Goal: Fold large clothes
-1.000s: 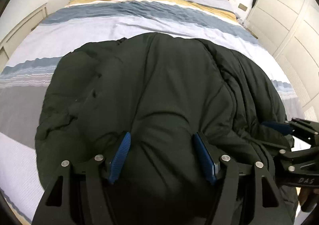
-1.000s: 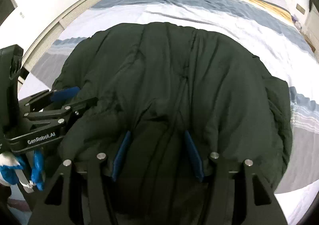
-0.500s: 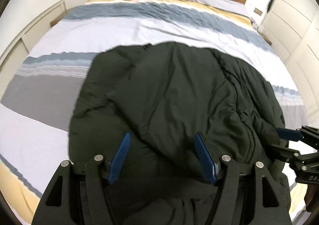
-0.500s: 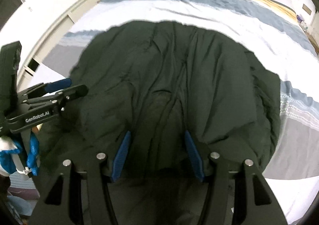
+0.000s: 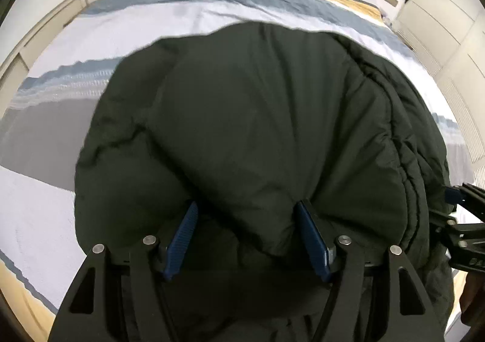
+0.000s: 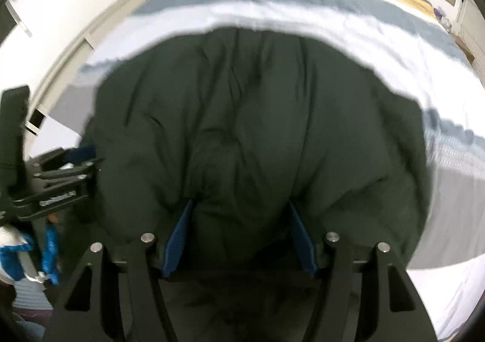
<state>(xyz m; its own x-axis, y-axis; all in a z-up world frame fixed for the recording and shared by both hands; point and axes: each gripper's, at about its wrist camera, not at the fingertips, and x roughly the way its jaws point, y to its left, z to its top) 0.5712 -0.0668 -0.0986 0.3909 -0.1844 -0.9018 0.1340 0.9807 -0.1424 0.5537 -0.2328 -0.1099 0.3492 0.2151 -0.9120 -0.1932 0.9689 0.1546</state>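
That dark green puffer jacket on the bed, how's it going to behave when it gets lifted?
The puffer jacket will probably sag and drape, since it bulges in soft folds between both tools. Its puffy quilting suggests it is bulky but light. The smooth shell may slip.
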